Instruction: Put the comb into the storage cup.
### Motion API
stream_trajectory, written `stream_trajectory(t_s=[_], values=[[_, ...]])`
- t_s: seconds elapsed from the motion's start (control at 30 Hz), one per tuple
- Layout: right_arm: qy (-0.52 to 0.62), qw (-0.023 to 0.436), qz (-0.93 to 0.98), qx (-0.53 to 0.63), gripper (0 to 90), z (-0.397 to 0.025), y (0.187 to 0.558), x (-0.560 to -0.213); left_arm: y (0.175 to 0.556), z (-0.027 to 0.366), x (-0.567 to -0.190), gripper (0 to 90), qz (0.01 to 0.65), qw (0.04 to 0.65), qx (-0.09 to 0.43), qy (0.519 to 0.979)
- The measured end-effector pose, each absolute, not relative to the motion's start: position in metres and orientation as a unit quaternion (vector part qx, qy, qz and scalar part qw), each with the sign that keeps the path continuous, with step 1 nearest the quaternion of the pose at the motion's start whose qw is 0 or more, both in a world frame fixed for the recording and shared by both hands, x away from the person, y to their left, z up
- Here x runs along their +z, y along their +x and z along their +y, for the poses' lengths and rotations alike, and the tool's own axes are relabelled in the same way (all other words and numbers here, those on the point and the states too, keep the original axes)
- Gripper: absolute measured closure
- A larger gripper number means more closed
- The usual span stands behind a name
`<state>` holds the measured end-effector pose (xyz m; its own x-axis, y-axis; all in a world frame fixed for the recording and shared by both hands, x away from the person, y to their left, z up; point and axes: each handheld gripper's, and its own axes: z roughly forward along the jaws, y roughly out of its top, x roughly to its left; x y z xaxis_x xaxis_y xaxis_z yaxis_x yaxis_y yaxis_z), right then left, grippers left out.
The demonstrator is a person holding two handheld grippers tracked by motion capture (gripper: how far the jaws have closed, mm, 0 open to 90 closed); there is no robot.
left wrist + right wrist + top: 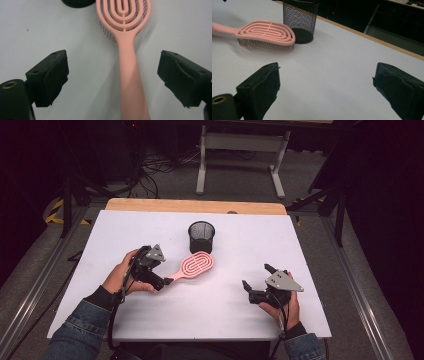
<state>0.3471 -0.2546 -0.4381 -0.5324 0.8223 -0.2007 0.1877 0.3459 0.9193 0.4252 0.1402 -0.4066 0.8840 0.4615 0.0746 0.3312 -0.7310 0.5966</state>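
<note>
The table [150,310] carried a white sheet that covered nearly all of its top, leaving a strip of bare pale wood along the far edge. A black mesh cup [201,236] stood upright on the sheet, toward the far side and about midway across. Just in front of the cup and slightly to its left, a pink hairbrush [192,266] lay bristles down, its head nearest the cup and probably not quite touching it, its handle pointing away from the cup toward the near left.
</note>
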Motion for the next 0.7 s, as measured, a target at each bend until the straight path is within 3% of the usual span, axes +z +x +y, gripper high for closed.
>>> stream_trajectory(t_s=[0.3, 0.53, 0.67, 0.7], values=[[0.339, 0.343, 0.744, 0.462, 7.4, -0.255, 0.348, -0.438, 0.442, 0.104, -0.423, 10.4, 0.210, 0.211, 0.079, 0.952], [0.339, 0.343, 0.744, 0.462, 7.4, -0.255, 0.348, -0.438, 0.447, 0.097, -0.431, 10.4, 0.209, 0.191, 0.074, 0.956], [0.338, 0.342, 0.745, 0.461, 7.4, -0.255, 0.348, -0.439, 0.449, 0.093, -0.434, 16.6, 0.209, 0.173, 0.085, 0.959], [0.337, 0.343, 0.746, 0.462, 7.4, -0.255, 0.348, -0.439, 0.449, 0.093, -0.434, 23.1, 0.208, 0.172, 0.081, 0.959]])
